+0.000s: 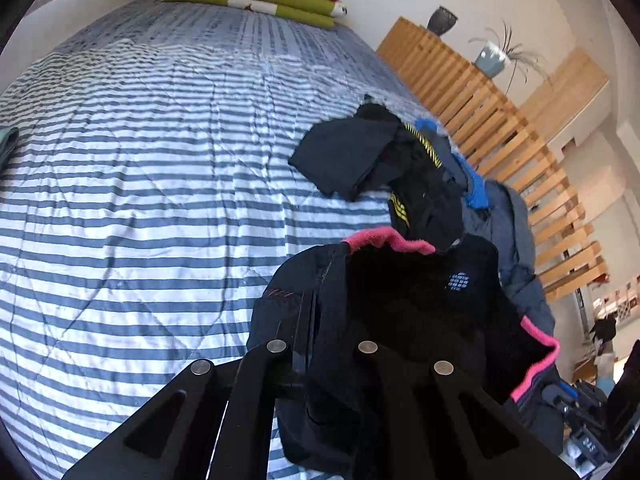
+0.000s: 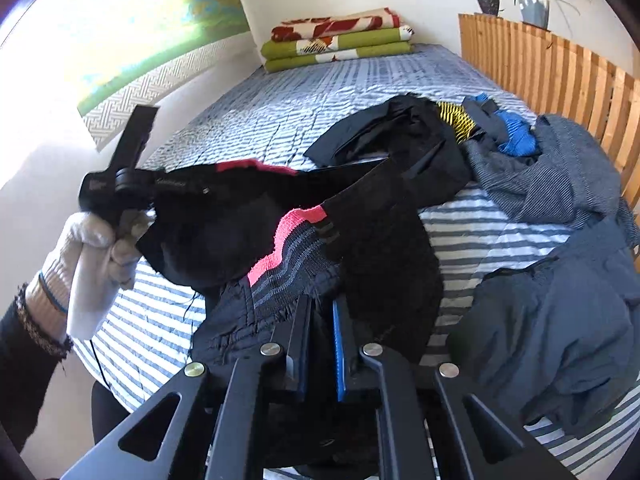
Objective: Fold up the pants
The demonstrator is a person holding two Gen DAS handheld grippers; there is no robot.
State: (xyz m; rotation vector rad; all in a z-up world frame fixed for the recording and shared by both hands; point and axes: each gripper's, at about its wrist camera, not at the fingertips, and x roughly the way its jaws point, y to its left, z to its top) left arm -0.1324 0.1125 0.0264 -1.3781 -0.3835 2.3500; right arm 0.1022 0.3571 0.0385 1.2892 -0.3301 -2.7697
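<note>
Both grippers hold the pants (image 2: 280, 248) up over the bed (image 2: 280, 120).

The right gripper (image 2: 322, 320) is clamped on the waistband just ahead of its camera. The left gripper (image 2: 120, 184), held by a gloved hand (image 2: 100, 248) off to its left, grips the pink-trimmed edge; in its own view (image 1: 316, 280) dark cloth fills the jaws. A clothes pile (image 2: 540, 184) lies ahead to the right.
</note>
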